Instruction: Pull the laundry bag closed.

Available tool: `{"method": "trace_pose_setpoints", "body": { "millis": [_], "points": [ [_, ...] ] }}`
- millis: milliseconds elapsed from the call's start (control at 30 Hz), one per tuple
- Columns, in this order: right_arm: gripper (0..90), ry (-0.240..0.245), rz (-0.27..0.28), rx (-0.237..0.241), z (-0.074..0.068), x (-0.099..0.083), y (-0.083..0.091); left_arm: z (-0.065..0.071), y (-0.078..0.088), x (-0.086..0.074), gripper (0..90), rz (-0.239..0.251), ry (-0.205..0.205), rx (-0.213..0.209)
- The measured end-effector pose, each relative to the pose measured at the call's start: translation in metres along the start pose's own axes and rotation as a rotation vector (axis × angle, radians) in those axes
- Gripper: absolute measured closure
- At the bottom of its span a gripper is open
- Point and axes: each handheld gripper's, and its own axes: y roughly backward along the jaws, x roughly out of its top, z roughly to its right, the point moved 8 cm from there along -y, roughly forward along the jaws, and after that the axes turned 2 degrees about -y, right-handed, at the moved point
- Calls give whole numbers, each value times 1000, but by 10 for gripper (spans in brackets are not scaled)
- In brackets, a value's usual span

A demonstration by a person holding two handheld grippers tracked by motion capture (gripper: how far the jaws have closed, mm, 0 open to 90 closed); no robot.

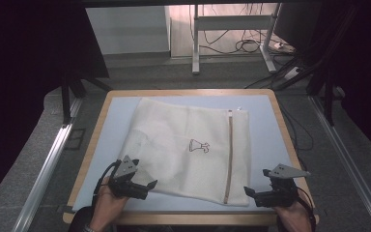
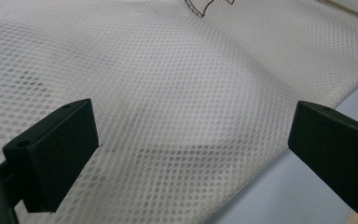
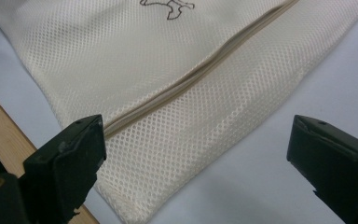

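Lying flat on the light blue mat (image 1: 111, 145) of the wooden table (image 1: 92, 145) is a cream mesh laundry bag (image 1: 183, 145). It has a long zipper (image 1: 229, 154) down one side and a small dark drawing (image 1: 199, 145) in the middle. The drawing is too small to make out from the high view, and it is cut off at the top edge in both gripper views. Dark shadows show through the mesh in the left gripper view, and I cannot tell what makes them.

The left gripper (image 1: 149, 186) sits at the bag's near left corner. The person's left hand (image 1: 107, 200) holds it from below and points it across toward the bag. Its two black jaws stand wide apart, just over the mesh, and they hold nothing.

The right gripper (image 1: 249, 192) sits at the bag's near right corner, by the end of the zipper. The right hand (image 1: 292, 212) is partly cut off by the bottom of the high view. These jaws are wide apart too, with the bag's corner lying loose between them, not pinched.
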Motion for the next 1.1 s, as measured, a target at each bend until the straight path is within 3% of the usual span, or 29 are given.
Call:
{"method": "trace_pose_setpoints", "body": {
  "millis": [167,367,800,1100],
  "points": [
    [23,22,21,-22,1,2,2,3,-3,-1,13,-9,-22,2],
    [18,35,13,-18,0,1,-1,2,-6,-4,16,-26,-14,-10],
    [8,51,-3,-12,-1,-1,-7,0,-7,-6,16,-39,-39,24],
    [10,60,12,-4,-4,1,-7,-1,-9,-7,16,-49,-51,25]
  ]
}}
